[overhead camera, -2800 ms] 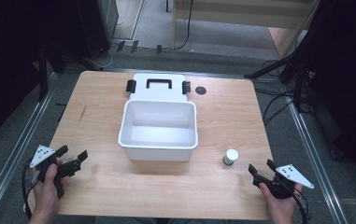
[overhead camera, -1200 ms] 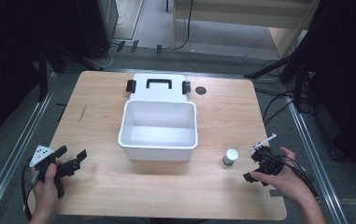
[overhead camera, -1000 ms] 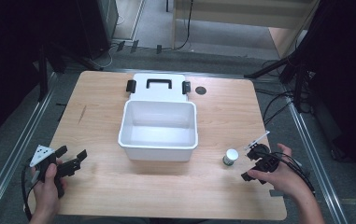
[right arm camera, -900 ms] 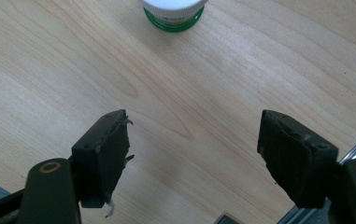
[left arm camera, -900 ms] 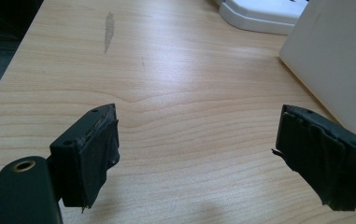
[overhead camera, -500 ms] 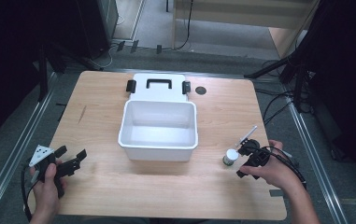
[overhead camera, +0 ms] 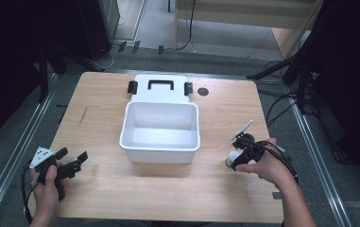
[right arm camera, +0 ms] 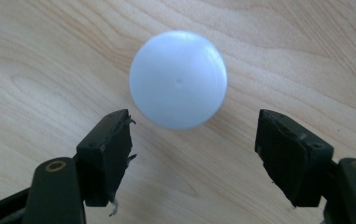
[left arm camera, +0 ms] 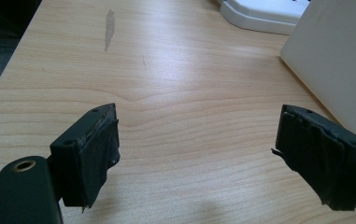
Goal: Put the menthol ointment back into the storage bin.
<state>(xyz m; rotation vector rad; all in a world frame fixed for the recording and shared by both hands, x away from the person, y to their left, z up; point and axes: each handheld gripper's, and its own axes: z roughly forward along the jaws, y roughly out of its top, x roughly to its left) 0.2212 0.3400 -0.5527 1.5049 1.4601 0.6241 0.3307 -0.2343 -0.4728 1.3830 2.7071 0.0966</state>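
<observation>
The right gripper (right arm camera: 194,154) points straight down over one white-capped jar (right arm camera: 178,79), jaws apart and just narrowed, nothing clamped. The left gripper (left arm camera: 199,154) rests low, jaws wide. One white bin (overhead camera: 160,146).

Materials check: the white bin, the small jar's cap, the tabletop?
White bin: looks like moulded plastic, smooth and semi-glossy, with soft reflections on its inner walls. Jar cap: probably plastic too, matte white, with a tiny moulding dimple at its centre. Tabletop: wood-grain surface with a light sheen, possibly laminate rather than solid wood; the pictures can't settle which.
</observation>
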